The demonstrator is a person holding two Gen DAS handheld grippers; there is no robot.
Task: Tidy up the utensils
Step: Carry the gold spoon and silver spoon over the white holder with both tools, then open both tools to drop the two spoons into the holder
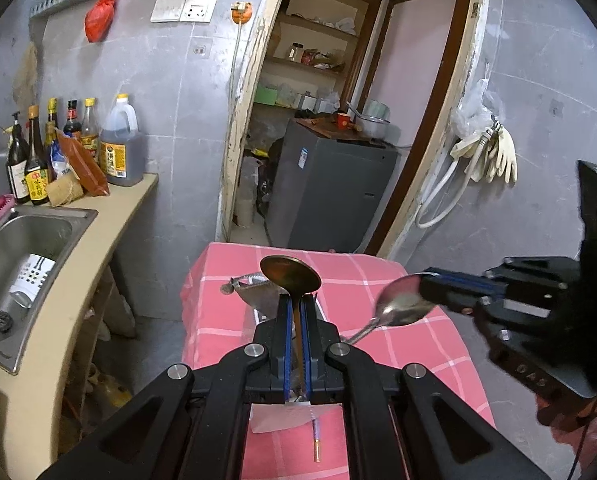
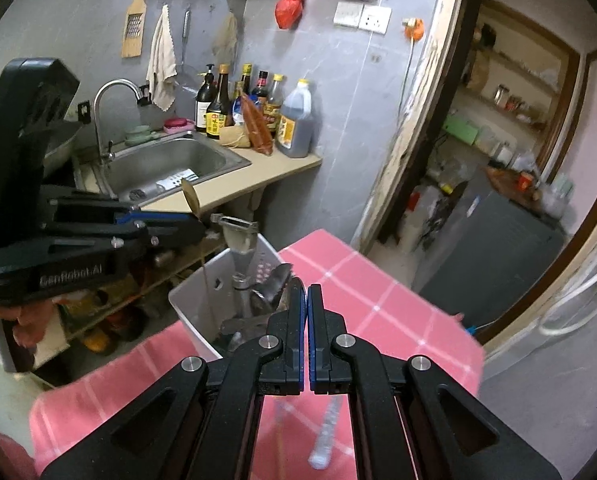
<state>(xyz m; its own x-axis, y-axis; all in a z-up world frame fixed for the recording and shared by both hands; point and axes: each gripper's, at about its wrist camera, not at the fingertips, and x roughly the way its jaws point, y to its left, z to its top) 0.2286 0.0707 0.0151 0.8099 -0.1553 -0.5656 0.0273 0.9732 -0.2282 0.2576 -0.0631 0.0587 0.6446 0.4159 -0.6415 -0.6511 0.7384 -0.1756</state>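
My left gripper (image 1: 296,300) is shut on the handle of a brass-coloured spoon (image 1: 290,274), bowl up, held above the pink checked table (image 1: 226,320). It also shows in the right wrist view (image 2: 196,216), with the spoon (image 2: 190,198) over a white utensil holder (image 2: 190,300) that holds a peeler (image 2: 238,236) and other metal utensils. My right gripper (image 1: 422,286) is shut on a silver spoon (image 1: 402,304), its handle hanging down-left. In the right wrist view the right gripper (image 2: 307,292) is shut; the silver spoon (image 2: 274,284) sits just left of its fingers.
A steel sink (image 2: 170,164) with a white perforated holder (image 1: 32,276) lies left, with sauce bottles (image 1: 74,144) on the counter behind. A doorway to a storeroom with a grey appliance (image 1: 326,192) is ahead. A small stick (image 1: 317,440) lies on the cloth.
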